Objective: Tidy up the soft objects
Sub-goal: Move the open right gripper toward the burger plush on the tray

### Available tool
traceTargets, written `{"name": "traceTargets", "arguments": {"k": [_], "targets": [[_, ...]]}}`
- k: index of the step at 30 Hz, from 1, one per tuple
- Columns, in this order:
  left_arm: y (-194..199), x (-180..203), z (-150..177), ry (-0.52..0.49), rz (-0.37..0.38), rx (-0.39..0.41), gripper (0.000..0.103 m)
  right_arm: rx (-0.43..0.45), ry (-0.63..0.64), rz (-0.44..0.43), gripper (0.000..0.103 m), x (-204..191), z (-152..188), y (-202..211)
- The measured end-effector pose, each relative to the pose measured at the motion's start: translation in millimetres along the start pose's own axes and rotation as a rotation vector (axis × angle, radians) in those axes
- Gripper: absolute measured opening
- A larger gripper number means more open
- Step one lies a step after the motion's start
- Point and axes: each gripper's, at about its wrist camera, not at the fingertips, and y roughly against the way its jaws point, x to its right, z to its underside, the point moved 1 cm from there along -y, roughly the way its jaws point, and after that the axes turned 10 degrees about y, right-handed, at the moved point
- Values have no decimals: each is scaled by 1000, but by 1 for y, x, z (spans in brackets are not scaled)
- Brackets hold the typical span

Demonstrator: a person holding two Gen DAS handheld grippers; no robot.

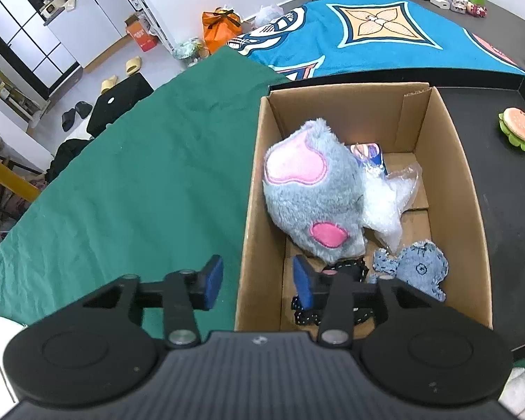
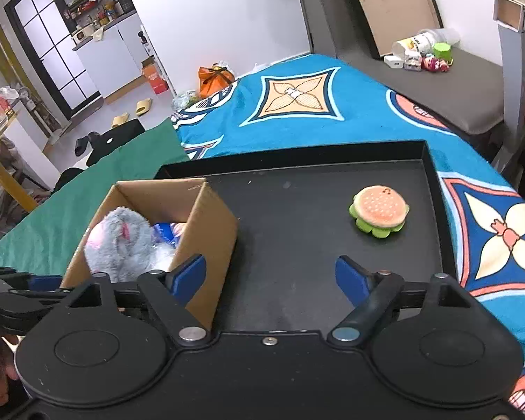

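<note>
Burger plush [image 2: 379,214]: lies alone on the black tray [image 2: 297,280], toward its far right corner, well apart from the cardboard box [image 2: 206,231].
Box contents: grey-and-pink plush [image 1: 311,192], clear plastic bag [image 1: 388,196], blue knitted toy [image 1: 416,269], black dotted item [image 1: 350,269] — all inside.
Left gripper [image 1: 259,283]: jaws apart, straddling the box's near left wall, nothing pinched.
Right gripper [image 2: 271,276]: jaws wide apart over the tray's near edge, empty, pointed toward the burger.
Handling: burger looks light, squashy, not fragile — it should compress under the pads.
Grip point: across the bun's middle, not the floppy green frill.
</note>
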Motion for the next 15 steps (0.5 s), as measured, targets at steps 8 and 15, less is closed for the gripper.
{"name": "traceTargets", "arguments": {"k": [8, 15], "targets": [[-2, 4, -3, -1, -13, 2, 48, -3, -2, 10, 84, 14, 6, -12], [-10, 9, -4, -18, -33, -18, 48, 8, -14, 49, 84, 34, 4, -26]]}}
